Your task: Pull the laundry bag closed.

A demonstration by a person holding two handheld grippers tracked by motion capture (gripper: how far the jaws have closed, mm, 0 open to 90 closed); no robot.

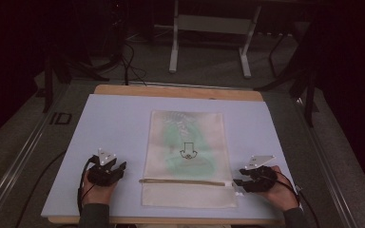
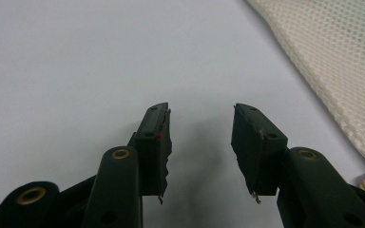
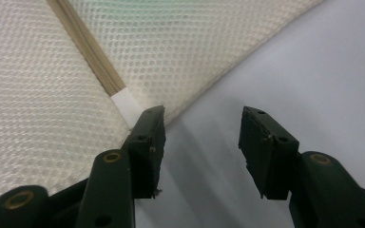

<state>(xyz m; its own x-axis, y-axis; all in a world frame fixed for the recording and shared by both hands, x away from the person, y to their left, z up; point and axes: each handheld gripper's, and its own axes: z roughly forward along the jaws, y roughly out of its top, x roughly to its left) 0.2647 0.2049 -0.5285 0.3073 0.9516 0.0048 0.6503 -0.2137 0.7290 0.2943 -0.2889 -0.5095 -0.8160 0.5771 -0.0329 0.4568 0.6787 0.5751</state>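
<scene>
Both pairs of fingers stand apart, nothing between them; left gripper (image 1: 106, 170) rests on bare lavender mat (image 1: 114, 123), well clear of the mesh bag's (image 1: 186, 156) left edge; right gripper (image 1: 254, 179) lies just beside the right edge, one finger (image 3: 145, 142) at the zipper's (image 1: 185, 181) white end; both hands rest low near the table's front edge; bag's long axis runs front to back, zipper crosswise.

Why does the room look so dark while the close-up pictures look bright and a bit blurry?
High view: light falls on the table and mesh bag, while the room behind stays dim and the picture soft. Left gripper view: the fingers are blurred from closeness and cast a soft shadow. Right gripper view: the mesh is sharp, glare-free.
</scene>
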